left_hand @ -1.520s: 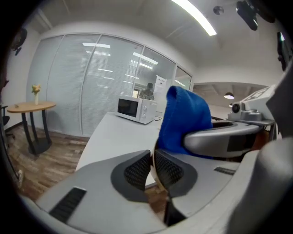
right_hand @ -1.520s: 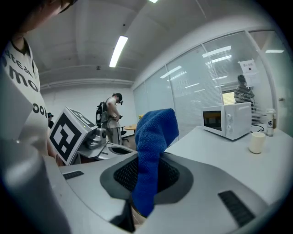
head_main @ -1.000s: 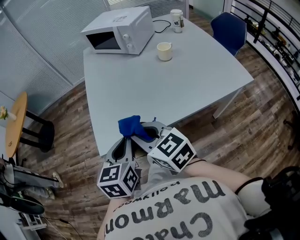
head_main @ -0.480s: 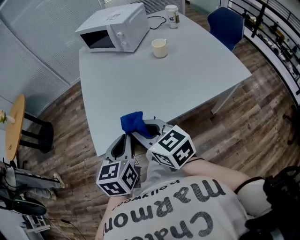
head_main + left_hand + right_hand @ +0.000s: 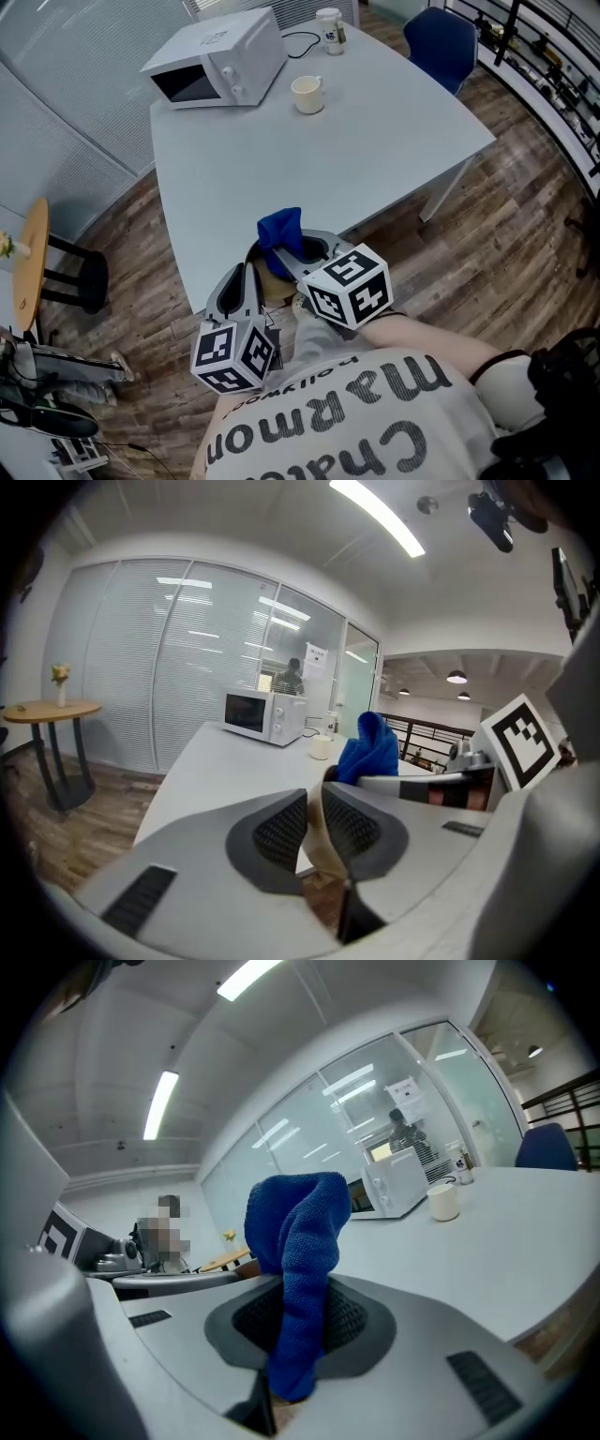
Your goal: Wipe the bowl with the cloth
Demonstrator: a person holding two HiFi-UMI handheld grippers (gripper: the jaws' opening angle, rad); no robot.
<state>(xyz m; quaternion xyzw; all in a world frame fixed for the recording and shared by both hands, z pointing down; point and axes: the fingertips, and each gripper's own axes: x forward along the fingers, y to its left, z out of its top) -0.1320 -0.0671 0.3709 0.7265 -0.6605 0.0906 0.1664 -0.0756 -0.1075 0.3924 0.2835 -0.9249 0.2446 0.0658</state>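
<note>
My right gripper (image 5: 298,1316) had rolled and slid to the right since a second before. It had carried the blue cloth (image 5: 280,228) off the spot straight ahead of my left gripper (image 5: 316,803), and a sliver of the tan bowl (image 5: 320,846) now showed between the two grippers. My right fingers were clenched on the cloth. It was pinched low between the pads and its bunched upper part stood up above them, over the near edge of the grey table (image 5: 309,169). My left fingers had just been easing apart, yet the bowl's thin rim still stood between their ribbed pads and both pads lay against it, so I had hold of it. The bowl hung just off the table's near edge, close below the cloth. I could not tell whether the two touched. The white microwave (image 5: 214,61) and a cup (image 5: 306,95) stood well away at the table's far end.
</note>
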